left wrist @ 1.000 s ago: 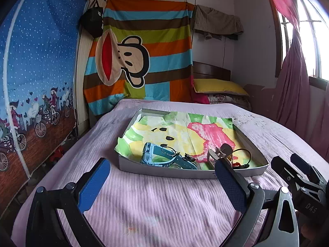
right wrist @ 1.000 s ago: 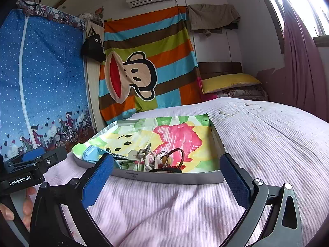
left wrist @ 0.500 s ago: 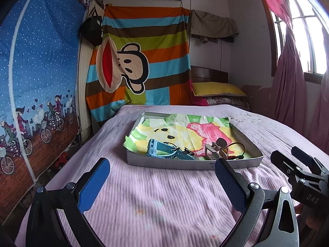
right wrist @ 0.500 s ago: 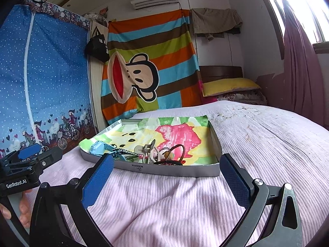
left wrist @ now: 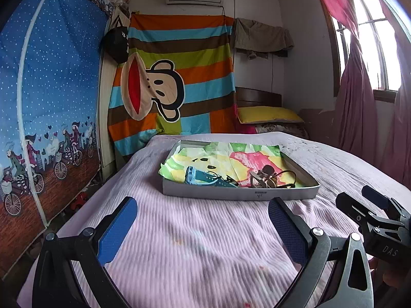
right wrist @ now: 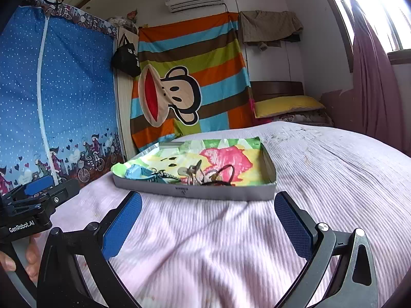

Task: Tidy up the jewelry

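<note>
Lying on a pale pink ribbed bedspread (left wrist: 195,236), a shallow grey tray (left wrist: 239,195) is holding the jewelry, and both tongs are hovering well short of it with nothing between their blue pads. The left gripper (left wrist: 203,227) is hanging released above the bedspread, its fingers spread wide on either side of the tray's near wall as seen from the left wrist. The right gripper (right wrist: 208,220) is likewise standing spread and empty over the bedspread, with the tray ahead of it and slightly to its left in its own view. Inside the tray, a bright cloth (left wrist: 231,159) printed in yellow, pink and green is lining the floor. A teal watch strap (left wrist: 203,178) is resting toward the tray's left front, and just beside it, to the right, a small tangle of jewelry (left wrist: 267,178) is sitting with a thin dark cord loop (right wrist: 226,172) curling out of it. In the right wrist view a person's hand (right wrist: 24,259) is gripping the left tool's handle at the lower left. Beyond the bed, a striped hanging with a cartoon monkey (right wrist: 177,95) is covering the far wall, and a yellow pillow (left wrist: 267,114) is leaning near the headboard.
</note>
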A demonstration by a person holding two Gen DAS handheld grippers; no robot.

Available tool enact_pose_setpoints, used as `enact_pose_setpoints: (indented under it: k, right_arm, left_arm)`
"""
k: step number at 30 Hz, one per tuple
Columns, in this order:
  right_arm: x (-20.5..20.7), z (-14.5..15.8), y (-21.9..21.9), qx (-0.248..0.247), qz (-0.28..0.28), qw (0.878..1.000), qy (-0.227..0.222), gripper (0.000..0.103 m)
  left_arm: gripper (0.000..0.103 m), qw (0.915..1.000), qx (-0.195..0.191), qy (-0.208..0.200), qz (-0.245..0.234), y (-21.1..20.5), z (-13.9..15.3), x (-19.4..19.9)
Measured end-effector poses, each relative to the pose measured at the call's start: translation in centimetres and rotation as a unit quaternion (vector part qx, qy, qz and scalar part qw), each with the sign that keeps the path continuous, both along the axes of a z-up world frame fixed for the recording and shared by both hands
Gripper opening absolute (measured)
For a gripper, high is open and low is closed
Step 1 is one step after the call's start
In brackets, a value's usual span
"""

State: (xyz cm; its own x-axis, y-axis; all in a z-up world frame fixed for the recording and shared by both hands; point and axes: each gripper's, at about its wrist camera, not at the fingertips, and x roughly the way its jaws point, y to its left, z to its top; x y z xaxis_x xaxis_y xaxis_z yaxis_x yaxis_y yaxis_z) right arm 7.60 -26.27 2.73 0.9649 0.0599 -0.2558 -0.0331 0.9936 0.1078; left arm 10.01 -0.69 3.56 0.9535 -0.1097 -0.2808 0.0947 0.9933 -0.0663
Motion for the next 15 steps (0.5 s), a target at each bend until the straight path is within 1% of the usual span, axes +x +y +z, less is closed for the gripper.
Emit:
enact_pose_setpoints:
  k: [5,11,15]
  right_arm:
    - [-1.2,-0.6,-0.3,-0.001,-0.008,1.0,0.003,0.101]
    - [-2.6,-1.3,-0.2,0.001,-0.012,1.0,0.01,0.101]
    - [-3.3,-1.8,0.1,0.002,-0.009,1.0,0.012,0.101]
  left_arm:
    - [0.103,1.0,-0.002,-0.002,-0.004,0.2,-0.8,-1.1]
    - [0.103,0.9999,-0.006,-0.007,-0.007,0.3,-1.0,-2.2]
    - [0.103,0.9999,0.004,-0.005,-0.013,0.1,-1.4,-2.9]
